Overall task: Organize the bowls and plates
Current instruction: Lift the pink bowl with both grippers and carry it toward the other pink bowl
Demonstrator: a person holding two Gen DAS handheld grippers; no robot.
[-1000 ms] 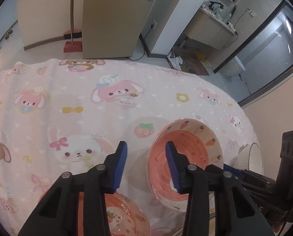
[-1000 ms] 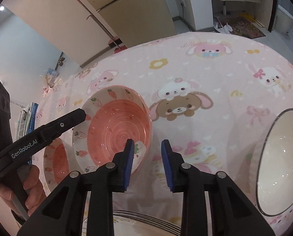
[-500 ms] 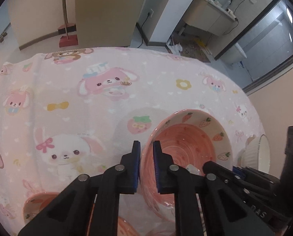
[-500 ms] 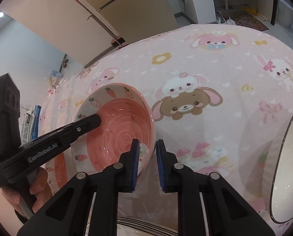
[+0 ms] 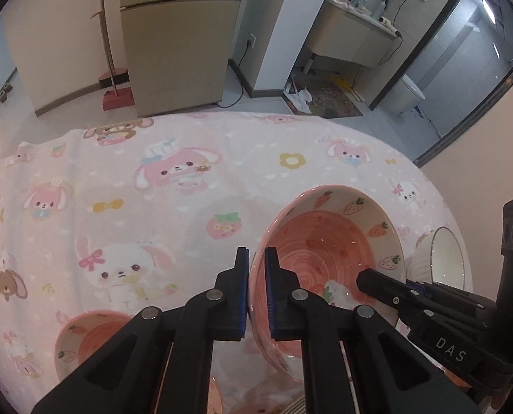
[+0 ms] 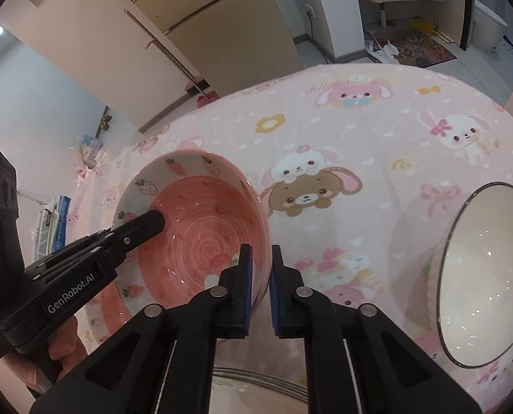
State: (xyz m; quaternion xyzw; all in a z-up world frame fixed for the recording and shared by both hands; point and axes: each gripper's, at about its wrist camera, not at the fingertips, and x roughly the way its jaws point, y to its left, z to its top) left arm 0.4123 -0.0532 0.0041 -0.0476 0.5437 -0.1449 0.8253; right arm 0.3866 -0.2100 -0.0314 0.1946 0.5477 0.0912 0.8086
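Note:
A pink strawberry-pattern bowl is held tilted above the pink cartoon tablecloth. My left gripper is shut on its left rim. My right gripper is shut on its right rim; the bowl also shows in the right wrist view. A second pink strawberry bowl sits on the cloth below and to the left. A white bowl with a dark rim stands at the right.
A striped plate edge shows under my right gripper. Beyond the table's far edge stand a beige fridge, a red dustpan with broom and a doorway with a mat.
Both grippers closed from open onto opposite rims of the pink bowl. The bowl has risen off the cloth, and the second pink bowl now shows farther below it.

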